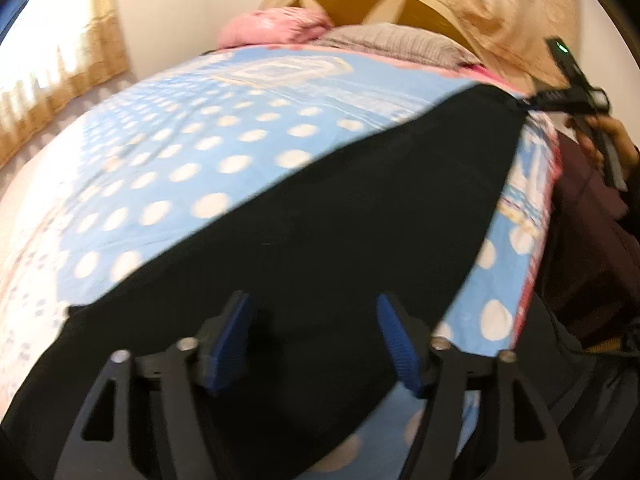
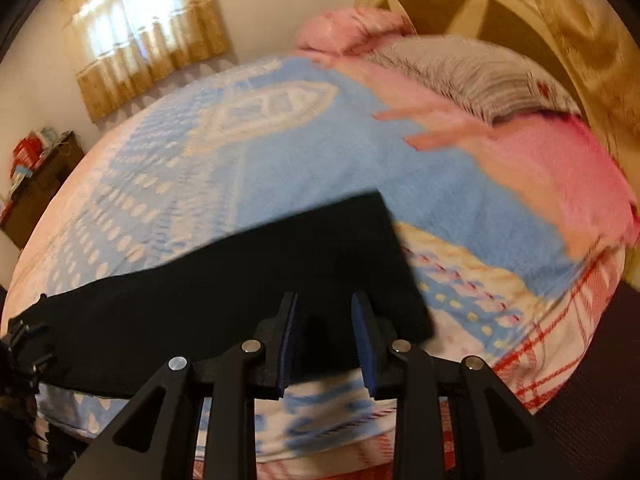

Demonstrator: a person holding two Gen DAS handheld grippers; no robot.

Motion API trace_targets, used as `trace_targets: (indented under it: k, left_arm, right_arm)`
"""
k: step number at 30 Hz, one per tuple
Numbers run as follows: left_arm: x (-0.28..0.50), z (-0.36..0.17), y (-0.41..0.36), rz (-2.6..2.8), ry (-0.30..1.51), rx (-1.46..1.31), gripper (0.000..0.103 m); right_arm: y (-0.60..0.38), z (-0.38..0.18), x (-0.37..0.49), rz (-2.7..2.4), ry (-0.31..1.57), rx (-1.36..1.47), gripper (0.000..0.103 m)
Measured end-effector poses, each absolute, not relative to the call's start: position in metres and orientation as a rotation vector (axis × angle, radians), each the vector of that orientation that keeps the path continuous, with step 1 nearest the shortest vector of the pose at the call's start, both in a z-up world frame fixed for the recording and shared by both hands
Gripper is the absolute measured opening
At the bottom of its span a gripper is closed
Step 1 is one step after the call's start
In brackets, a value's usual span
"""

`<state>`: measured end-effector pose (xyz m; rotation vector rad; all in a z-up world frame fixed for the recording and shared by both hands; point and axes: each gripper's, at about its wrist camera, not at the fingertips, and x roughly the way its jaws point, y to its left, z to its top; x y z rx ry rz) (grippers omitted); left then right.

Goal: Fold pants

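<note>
Black pants [image 1: 320,216] lay stretched along the near edge of the polka-dot bedspread [image 1: 192,152]. Your left gripper [image 1: 316,340] stood wide over one end. Your right gripper [image 2: 324,340] was narrower, fingers apart, straddling the other end's fabric.

Pants [image 1: 320,216] are plain black, w/o pattern. Bed sheet [image 1: 168,152] is light blue w/ white dots, pink at edges; red check lines near the side. Gripper pads [image 2: 289,340] blue, pillow [image 1: 276,24] pink.
</note>
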<state>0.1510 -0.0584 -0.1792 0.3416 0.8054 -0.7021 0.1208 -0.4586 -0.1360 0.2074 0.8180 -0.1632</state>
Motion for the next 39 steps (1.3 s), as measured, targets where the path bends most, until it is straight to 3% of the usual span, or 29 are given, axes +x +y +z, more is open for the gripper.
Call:
trace_targets:
  k: [4, 9, 15, 20, 28, 33, 39]
  left_arm:
    - [0.163, -0.182, -0.037, -0.625, 0.835, 0.296, 0.078]
    - [0.164, -0.197, -0.031, -0.575, 0.857, 0.309, 0.079]
    - [0.161, -0.200, -0.032, -0.559, 0.849, 0.312, 0.089]
    - [0.164, -0.197, -0.032, -0.542, 0.855, 0.289, 0.089]
    - [0.165, -0.200, -0.030, -0.533, 0.867, 0.250, 0.097]
    - [0.164, -0.202, -0.031, -0.527, 0.862, 0.258, 0.100]
    - [0.165, -0.191, -0.018, -0.479, 0.844, 0.237, 0.100]
  right_arm:
    - [-0.420, -0.137, 0.129, -0.030, 0.832, 0.184, 0.032]
    - [-0.374, -0.180, 0.139, 0.027, 0.951, 0.104, 0.033]
    - [-0.356, -0.177, 0.135, -0.009, 0.926, 0.037, 0.043]
    - [-0.315, -0.165, 0.145, 0.100, 0.874, 0.048, 0.044]
    - [-0.233, -0.207, 0.164, 0.262, 0.956, -0.017, 0.044]
    - [-0.217, -0.216, 0.154, 0.246, 0.921, -0.115, 0.052]
    - [-0.221, -0.216, 0.155, 0.260, 0.919, -0.097, 0.053]
